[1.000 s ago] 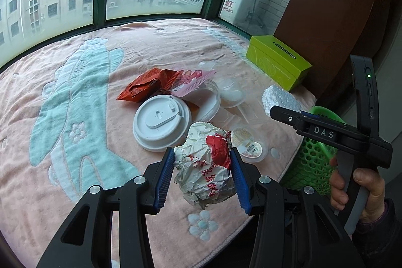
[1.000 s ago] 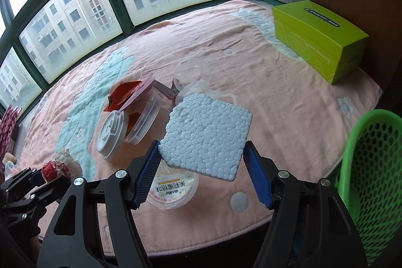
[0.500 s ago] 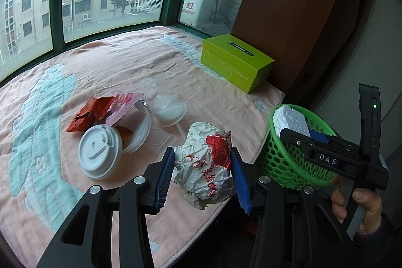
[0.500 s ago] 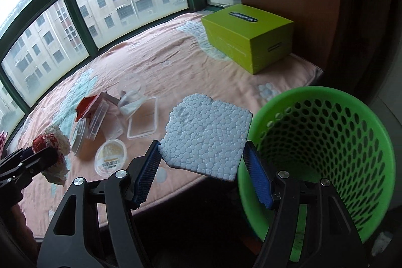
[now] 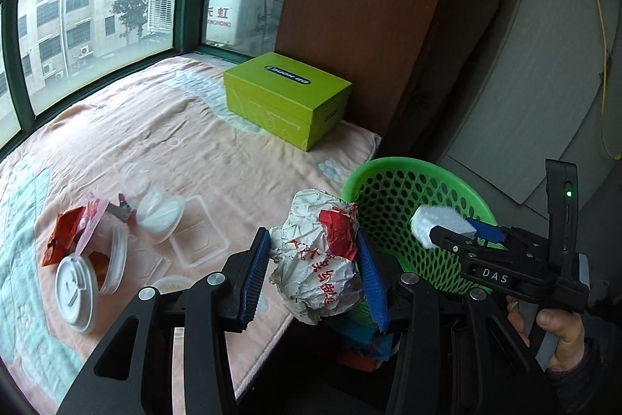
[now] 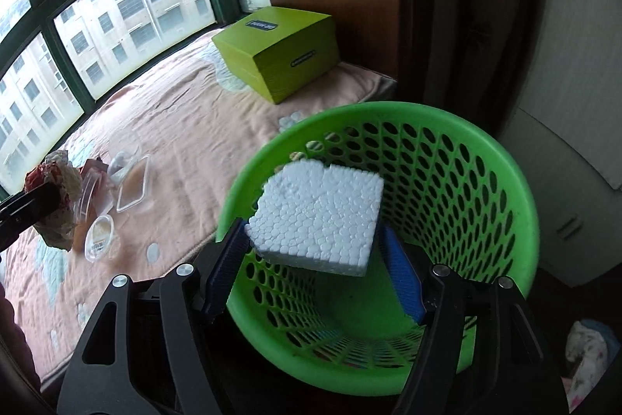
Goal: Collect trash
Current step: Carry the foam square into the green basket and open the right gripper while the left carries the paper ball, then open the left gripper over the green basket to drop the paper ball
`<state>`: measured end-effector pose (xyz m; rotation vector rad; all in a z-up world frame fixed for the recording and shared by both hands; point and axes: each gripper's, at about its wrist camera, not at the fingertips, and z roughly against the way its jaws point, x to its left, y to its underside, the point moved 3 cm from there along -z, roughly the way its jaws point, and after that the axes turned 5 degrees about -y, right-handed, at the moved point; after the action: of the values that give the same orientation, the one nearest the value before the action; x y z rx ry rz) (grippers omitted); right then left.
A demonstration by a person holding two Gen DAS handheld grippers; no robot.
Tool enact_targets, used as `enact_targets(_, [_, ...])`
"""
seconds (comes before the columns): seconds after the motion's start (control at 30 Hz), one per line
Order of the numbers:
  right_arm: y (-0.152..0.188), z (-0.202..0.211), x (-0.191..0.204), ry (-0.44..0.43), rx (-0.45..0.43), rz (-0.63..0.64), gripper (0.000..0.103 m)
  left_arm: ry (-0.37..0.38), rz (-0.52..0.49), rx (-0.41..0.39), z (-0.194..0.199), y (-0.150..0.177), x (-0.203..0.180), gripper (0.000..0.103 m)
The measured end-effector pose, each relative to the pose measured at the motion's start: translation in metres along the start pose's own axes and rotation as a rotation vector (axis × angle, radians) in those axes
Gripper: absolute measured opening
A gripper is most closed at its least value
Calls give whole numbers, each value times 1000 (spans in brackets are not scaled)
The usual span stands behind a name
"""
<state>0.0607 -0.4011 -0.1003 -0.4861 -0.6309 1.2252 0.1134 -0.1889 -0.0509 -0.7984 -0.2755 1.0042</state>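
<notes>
My left gripper is shut on a crumpled white and red paper wrapper, held over the edge of the pink blanket, just left of the green mesh basket. My right gripper is shut on a white foam block and holds it over the open mouth of the basket. The right gripper also shows in the left wrist view with the foam above the basket. More trash lies on the blanket: a white cup lid, a red wrapper, clear plastic tubs.
A lime green box stands at the back of the blanket, against a brown panel. Windows run along the far side. The basket stands on the floor beside the blanket's edge. A small sauce cup lies near that edge.
Both grippers have swung right, away from the trash pile and toward the basket. The foam block is now over the basket's mouth. The wrapper has come up beside the basket's rim.
</notes>
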Motion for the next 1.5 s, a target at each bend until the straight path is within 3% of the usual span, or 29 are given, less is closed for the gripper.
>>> enact_targets(0.67, [7, 42, -57, 88, -93, -73, 83, 133, -116, 76, -62, -22, -95, 46])
enact_targets(0.9, [11, 44, -70, 94, -94, -106, 83, 180, -98, 100, -76, -20, -106, 60])
enact_targets(1.17, [12, 45, -61, 68, -98, -88, 83, 150, -65, 82, -62, -14, -89, 63])
enact_targets(1.5, [4, 38, -15, -9, -99, -12, 88, 26, 40, 47, -28, -2, -16, 64])
